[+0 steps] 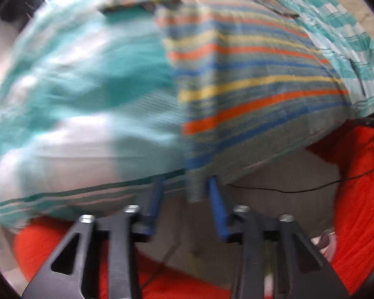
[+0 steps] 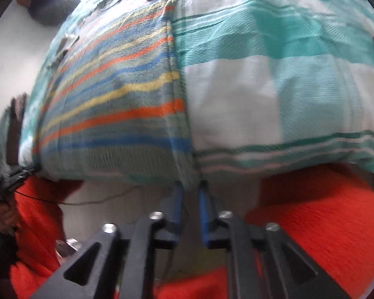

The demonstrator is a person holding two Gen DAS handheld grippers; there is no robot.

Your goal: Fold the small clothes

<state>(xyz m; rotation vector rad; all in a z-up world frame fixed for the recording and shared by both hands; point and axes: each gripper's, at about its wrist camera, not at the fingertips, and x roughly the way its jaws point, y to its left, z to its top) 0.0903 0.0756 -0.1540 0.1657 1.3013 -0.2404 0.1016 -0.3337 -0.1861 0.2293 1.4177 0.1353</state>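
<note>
A striped small cloth (image 1: 249, 87) in grey-blue with orange, yellow and blue bands lies on a teal-and-white checked cloth (image 1: 74, 87). My left gripper (image 1: 185, 191) points down at their near edge. Its blue fingers (image 1: 215, 194) stand apart, and a blurred strip of the striped cloth's edge hangs between them without being pressed. In the right wrist view the striped cloth (image 2: 117, 114) sits left of the checked cloth (image 2: 274, 74). My right gripper (image 2: 190, 196) has a narrow gap, its tips just below the striped cloth's near corner and not clamping it.
The person's orange garment (image 1: 361, 186) (image 2: 324, 211) fills the lower part of both views. A thin black cable (image 1: 286, 190) (image 2: 87, 202) crosses the pale surface (image 2: 137, 199) below the cloths. A hand (image 2: 2, 211) holding dark hardware shows at the left edge.
</note>
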